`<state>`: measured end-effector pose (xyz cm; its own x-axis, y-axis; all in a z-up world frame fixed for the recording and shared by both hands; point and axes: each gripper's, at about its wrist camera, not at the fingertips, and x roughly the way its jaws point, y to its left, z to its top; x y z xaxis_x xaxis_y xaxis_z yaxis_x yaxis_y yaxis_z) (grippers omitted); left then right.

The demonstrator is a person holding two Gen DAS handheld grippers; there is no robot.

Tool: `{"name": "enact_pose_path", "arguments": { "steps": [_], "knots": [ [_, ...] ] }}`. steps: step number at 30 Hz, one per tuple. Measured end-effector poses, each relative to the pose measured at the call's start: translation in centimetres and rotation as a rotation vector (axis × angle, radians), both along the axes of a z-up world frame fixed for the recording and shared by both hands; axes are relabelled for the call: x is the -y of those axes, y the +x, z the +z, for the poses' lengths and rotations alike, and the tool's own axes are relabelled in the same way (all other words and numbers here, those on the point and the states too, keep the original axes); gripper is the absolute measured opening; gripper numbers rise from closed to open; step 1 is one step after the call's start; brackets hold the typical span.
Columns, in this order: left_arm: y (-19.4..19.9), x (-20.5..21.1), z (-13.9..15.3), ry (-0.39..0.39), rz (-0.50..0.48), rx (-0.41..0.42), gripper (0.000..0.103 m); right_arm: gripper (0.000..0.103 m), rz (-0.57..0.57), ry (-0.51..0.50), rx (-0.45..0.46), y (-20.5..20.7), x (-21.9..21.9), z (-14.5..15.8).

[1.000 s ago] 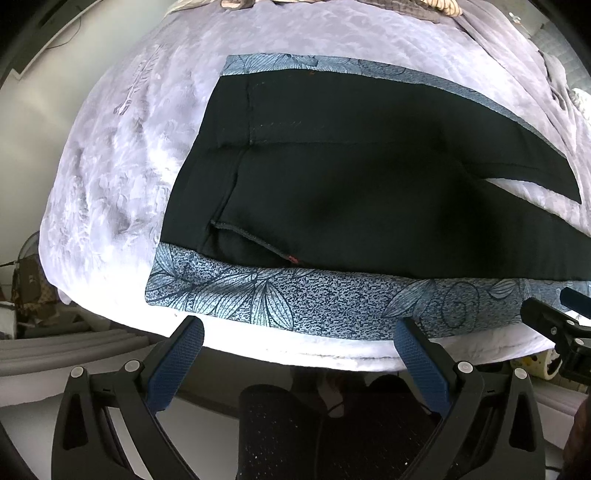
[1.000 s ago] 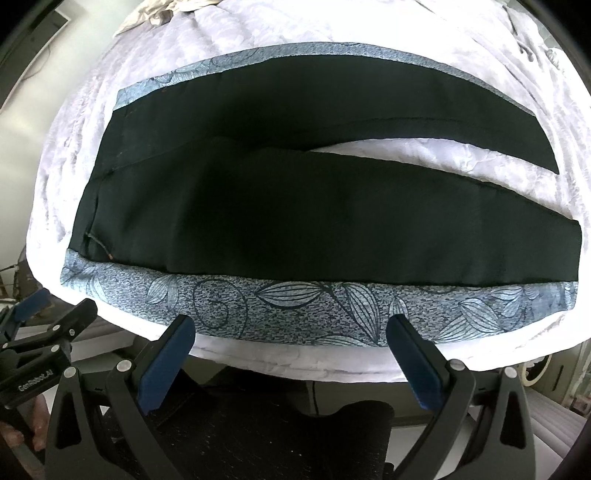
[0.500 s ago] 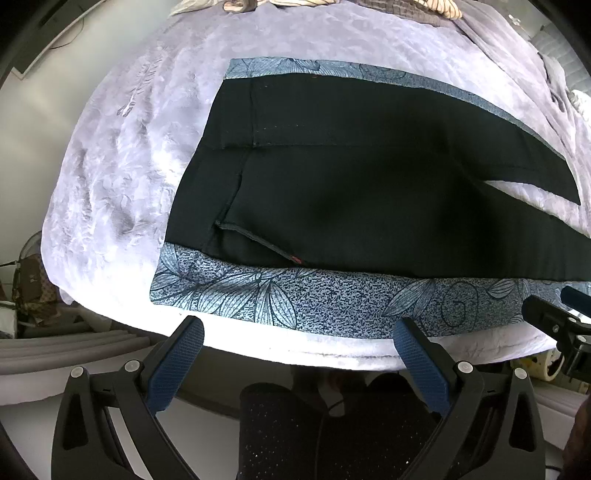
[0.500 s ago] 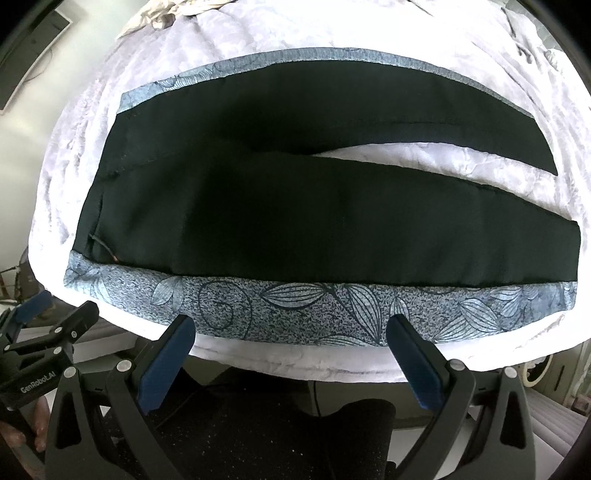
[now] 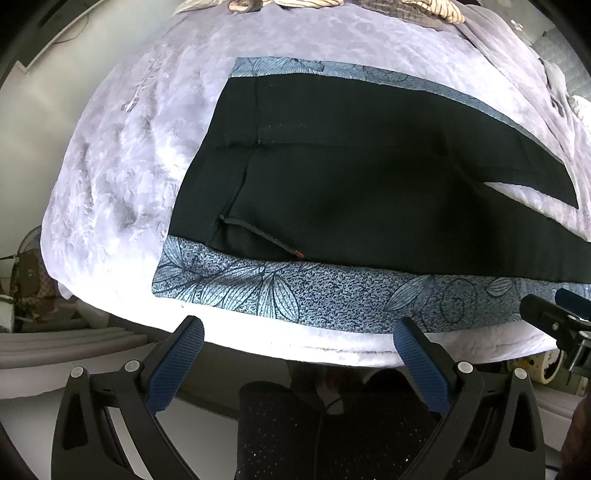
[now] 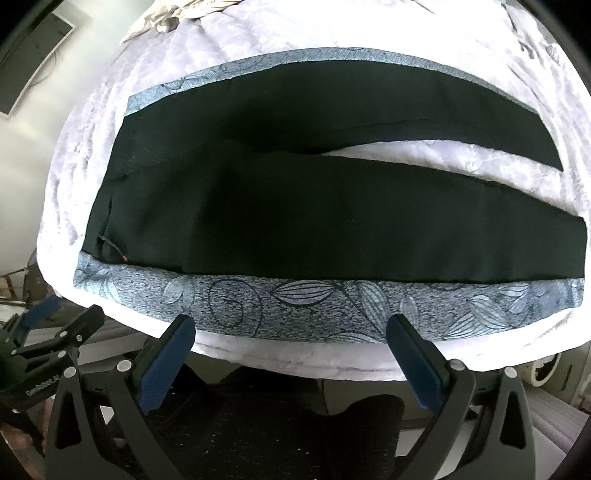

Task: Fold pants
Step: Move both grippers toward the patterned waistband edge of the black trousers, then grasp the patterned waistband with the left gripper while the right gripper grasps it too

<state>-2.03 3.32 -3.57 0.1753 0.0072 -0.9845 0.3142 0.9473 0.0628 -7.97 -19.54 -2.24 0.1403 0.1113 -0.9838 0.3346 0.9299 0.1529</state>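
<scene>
Black pants (image 5: 351,177) with blue leaf-patterned side stripes lie flat on a pale bed cover, waist to the left and the two legs spreading to the right (image 6: 332,214). The near patterned stripe (image 5: 295,291) runs along the bed's front edge (image 6: 332,302). My left gripper (image 5: 299,343) is open and empty, just short of the stripe near the waist. My right gripper (image 6: 291,336) is open and empty, just short of the stripe at mid-leg. Each gripper shows at the edge of the other's view.
The lavender bed cover (image 5: 122,177) drops off at the front edge toward the floor. Crumpled clothes (image 5: 332,3) lie at the far side of the bed. A dark speckled seat (image 5: 280,424) is below the grippers.
Both grippers have come slightly closer to the bed's front edge, so the pants sit lower and larger in view. The pants have not moved.
</scene>
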Motion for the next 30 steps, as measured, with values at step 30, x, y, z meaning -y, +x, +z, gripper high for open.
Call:
{"name": "enact_pose_path", "arguments": {
  "steps": [30],
  "knots": [
    [1.4, 0.2, -3.6, -0.036, -0.008, -0.062, 0.103, 0.103, -0.075, 0.203, 0.052, 0.3, 0.8, -3.3]
  ]
}}
